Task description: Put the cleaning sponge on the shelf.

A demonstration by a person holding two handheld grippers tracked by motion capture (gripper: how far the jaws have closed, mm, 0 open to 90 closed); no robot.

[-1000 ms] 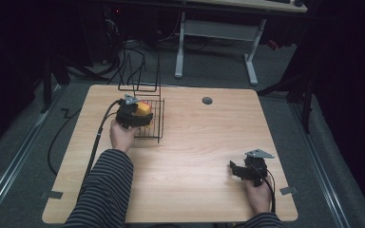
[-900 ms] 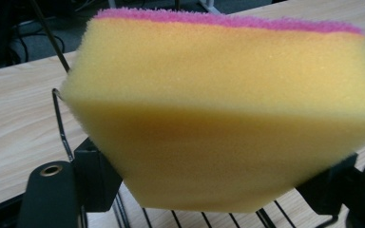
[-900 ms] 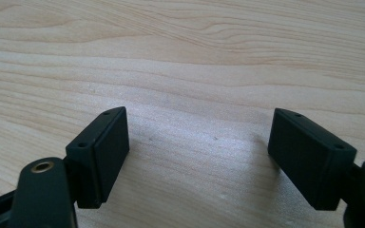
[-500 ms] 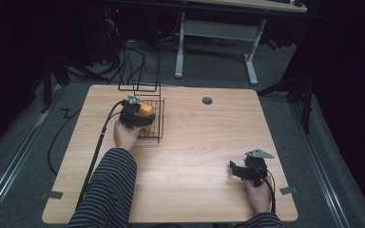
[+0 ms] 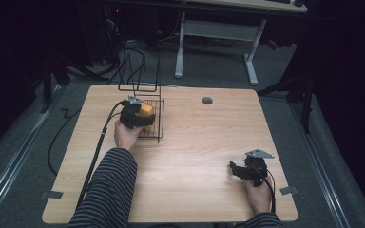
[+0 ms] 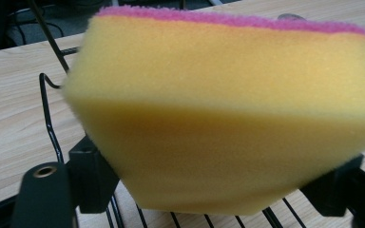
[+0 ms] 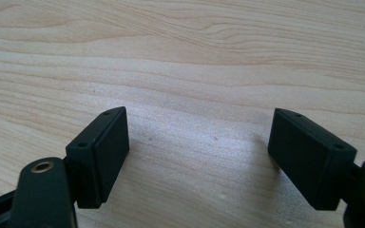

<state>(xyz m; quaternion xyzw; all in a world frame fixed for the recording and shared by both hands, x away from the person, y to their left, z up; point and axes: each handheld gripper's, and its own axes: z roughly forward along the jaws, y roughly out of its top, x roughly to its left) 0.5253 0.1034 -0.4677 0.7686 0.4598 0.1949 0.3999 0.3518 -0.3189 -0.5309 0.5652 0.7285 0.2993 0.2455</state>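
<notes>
A yellow sponge (image 6: 218,104) with a pink scouring layer on its far side sits between the jaws of my left gripper (image 6: 214,183). The jaws have just been opening, but the pads still press the sponge's narrowed lower part. In the high view my left gripper (image 5: 146,114) holds the sponge (image 5: 146,109) over the low part of a black wire rack (image 5: 153,130) at the table's far left. My right gripper (image 5: 233,170) rests near the front right of the table. Its jaws (image 7: 197,156) stand wide open over bare wood.
The rack's tall wire uprights (image 5: 140,76) rise at the table's far edge. A round grey cable port (image 5: 207,100) sits in the wooden table (image 5: 195,142) at the back. A black cable (image 5: 97,152) trails from my left gripper along the striped sleeve.
</notes>
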